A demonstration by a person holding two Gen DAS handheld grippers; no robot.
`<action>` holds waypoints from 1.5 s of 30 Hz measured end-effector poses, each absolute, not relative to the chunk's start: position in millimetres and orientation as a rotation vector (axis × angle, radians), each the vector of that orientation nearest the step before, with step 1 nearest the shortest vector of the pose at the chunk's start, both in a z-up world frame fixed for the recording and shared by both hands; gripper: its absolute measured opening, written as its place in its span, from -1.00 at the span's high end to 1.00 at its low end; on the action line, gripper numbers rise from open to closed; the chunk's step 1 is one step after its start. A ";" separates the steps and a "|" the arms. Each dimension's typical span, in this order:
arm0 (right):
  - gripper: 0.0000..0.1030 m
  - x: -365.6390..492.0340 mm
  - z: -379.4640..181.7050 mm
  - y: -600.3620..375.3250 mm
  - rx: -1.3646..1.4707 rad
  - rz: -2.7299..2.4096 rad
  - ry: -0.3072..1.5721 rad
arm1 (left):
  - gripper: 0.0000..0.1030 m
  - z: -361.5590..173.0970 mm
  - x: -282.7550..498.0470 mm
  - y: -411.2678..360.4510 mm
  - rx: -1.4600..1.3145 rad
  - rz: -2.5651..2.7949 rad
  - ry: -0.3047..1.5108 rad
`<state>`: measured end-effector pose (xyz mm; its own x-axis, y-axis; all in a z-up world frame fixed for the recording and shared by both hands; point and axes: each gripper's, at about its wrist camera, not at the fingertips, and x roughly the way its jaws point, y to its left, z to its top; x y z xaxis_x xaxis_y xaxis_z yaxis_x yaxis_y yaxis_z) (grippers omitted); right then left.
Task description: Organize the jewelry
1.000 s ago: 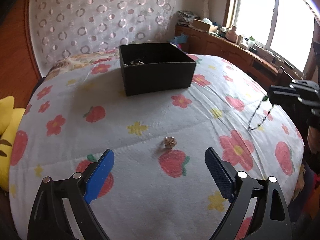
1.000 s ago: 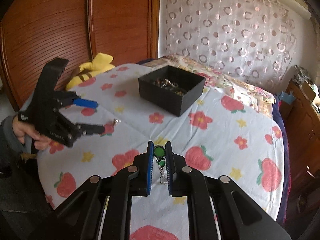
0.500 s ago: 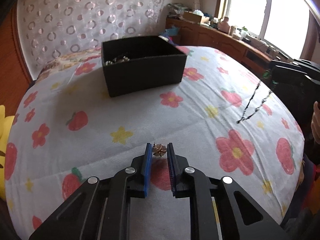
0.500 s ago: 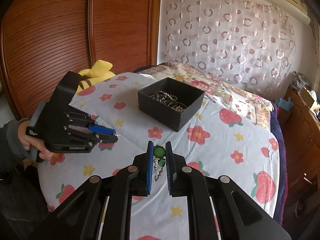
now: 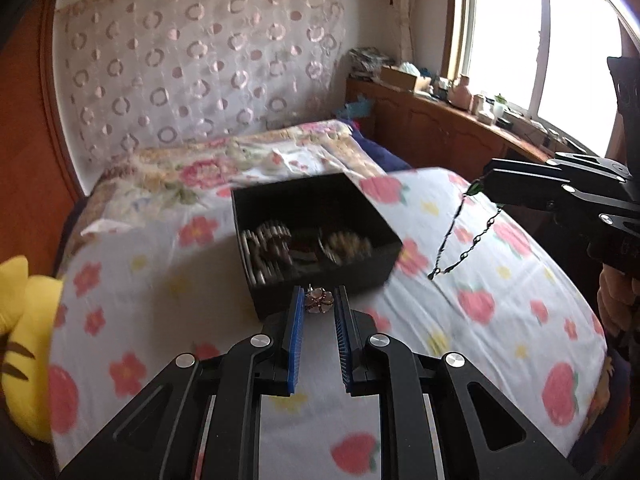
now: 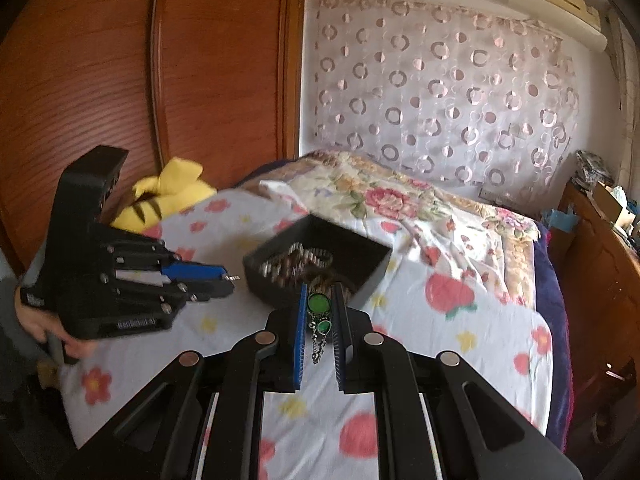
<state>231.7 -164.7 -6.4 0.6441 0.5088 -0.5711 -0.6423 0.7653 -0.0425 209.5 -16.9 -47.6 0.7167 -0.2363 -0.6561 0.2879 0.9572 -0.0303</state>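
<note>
My left gripper (image 5: 319,300) is shut on a small pink flower earring (image 5: 319,301) and holds it in the air just before the near wall of the black box (image 5: 384,257). The box holds several bracelets and chains (image 5: 267,245). My right gripper (image 6: 319,304) is shut on a green-stone necklace (image 6: 319,303); its chain (image 5: 460,236) hangs down to the right of the box in the left wrist view. The box (image 6: 376,270) lies just ahead of the right gripper. The left gripper (image 6: 230,278) shows at the left in the right wrist view.
The box stands on a bed with a white sheet printed with flowers and strawberries (image 5: 500,300). A yellow plush toy (image 5: 24,320) lies at the left edge. A wooden cabinet with clutter (image 5: 440,120) runs under the window on the right. A wooden wardrobe (image 6: 160,100) stands behind.
My left gripper closed on the earring, lifted it off the sheet and moved up to the box. My right gripper carried the necklace closer to the box.
</note>
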 end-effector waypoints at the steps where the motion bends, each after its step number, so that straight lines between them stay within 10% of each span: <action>1: 0.74 238.1 -5.0 -160.9 -0.248 0.665 0.572 | 0.73 -44.7 215.8 -16.8 0.076 -0.281 0.709; 20: 0.72 299.9 -13.3 -133.3 -0.160 0.636 0.661 | 0.71 -56.5 270.0 -11.6 0.079 -0.213 0.735; 30: 0.37 295.6 -11.5 -141.7 -0.141 0.610 0.642 | -0.19 -45.5 256.0 -13.7 0.098 -0.177 0.667; 38: -0.38 218.4 -10.5 -171.1 -0.140 0.475 0.497 | -0.85 -28.6 191.3 -6.0 0.066 -0.126 0.554; 45: -0.94 153.5 -12.0 -198.5 -0.058 0.432 0.415 | -0.85 -21.7 138.0 -4.3 0.060 -0.107 0.510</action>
<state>153.5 -198.5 -12.0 0.8256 0.3949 -0.4030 -0.4183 0.9077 0.0324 138.0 -4.3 -21.7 0.8671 -0.0873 -0.4904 0.1172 0.9926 0.0306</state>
